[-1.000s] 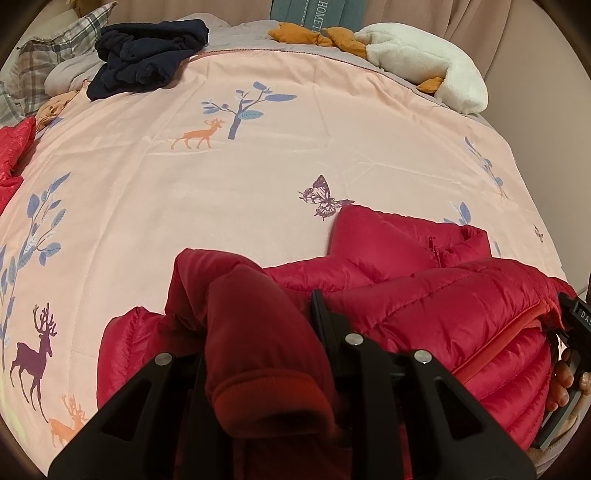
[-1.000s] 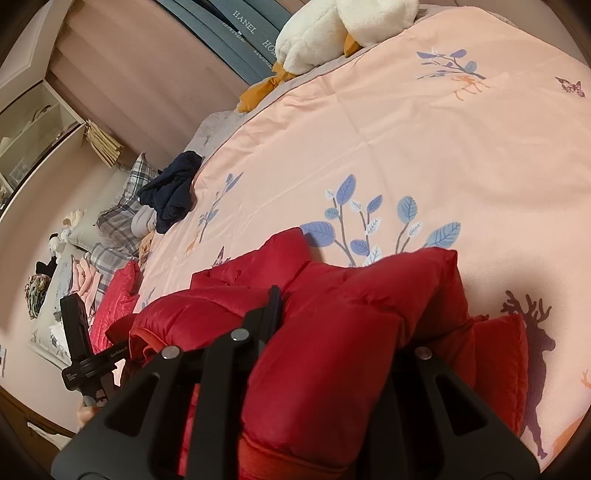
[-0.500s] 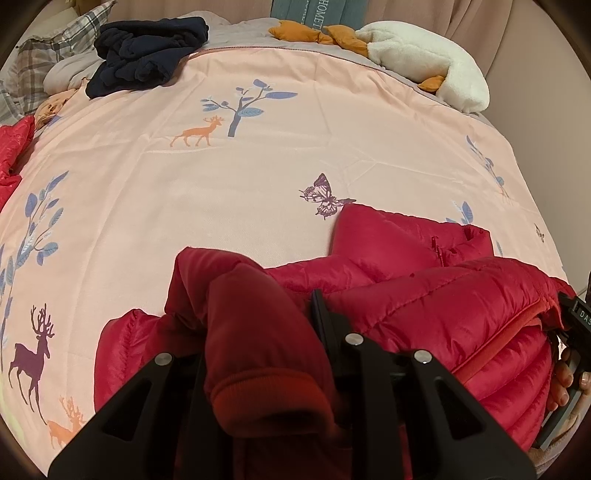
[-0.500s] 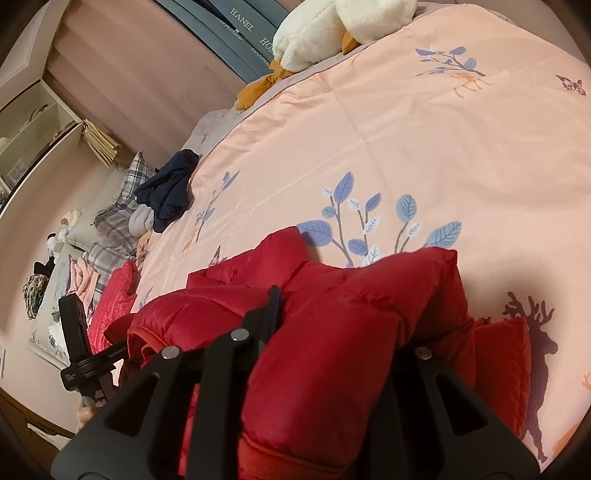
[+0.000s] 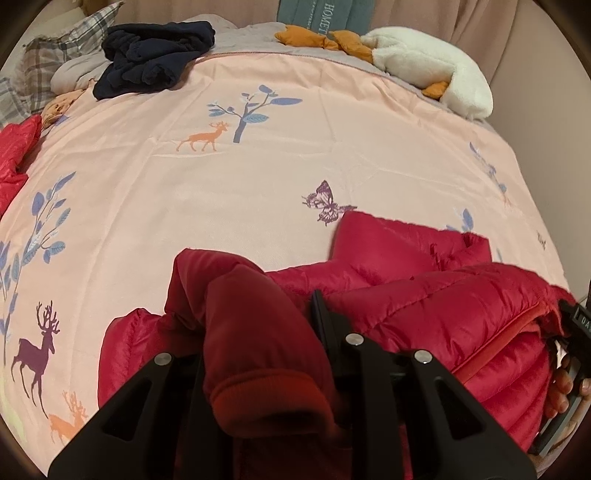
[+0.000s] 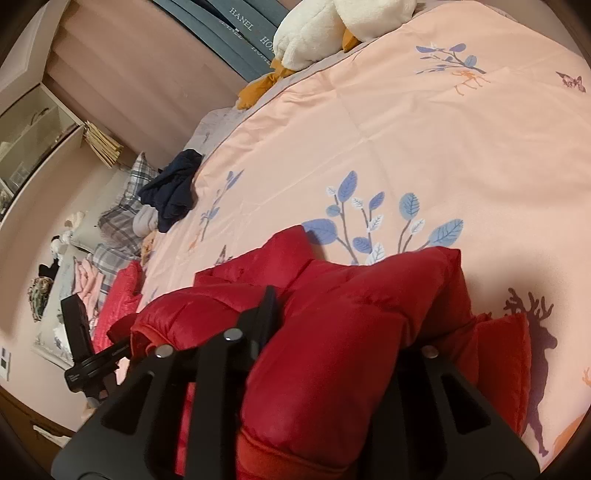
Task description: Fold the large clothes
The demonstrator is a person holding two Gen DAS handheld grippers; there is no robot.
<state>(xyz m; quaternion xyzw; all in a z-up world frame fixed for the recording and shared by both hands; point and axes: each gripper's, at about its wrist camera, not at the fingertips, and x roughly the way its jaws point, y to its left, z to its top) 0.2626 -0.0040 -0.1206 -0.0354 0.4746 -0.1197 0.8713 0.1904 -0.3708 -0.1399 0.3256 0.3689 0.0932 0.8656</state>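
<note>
We see almost nothing changed: both grippers, left (image 5: 258, 354) and right (image 6: 332, 354), stay clenched on the red jacket (image 5: 424, 314) sleeves near the bed's (image 5: 258, 184) front edge, the fold paused.

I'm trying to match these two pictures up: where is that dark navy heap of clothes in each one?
Left wrist view: the navy heap lies at the top left, on the far edge of the pink bedspread.
Right wrist view: the navy heap sits left of the middle, small, beside the plaid pillows.
Shared landmark: the white plush toy.
</note>
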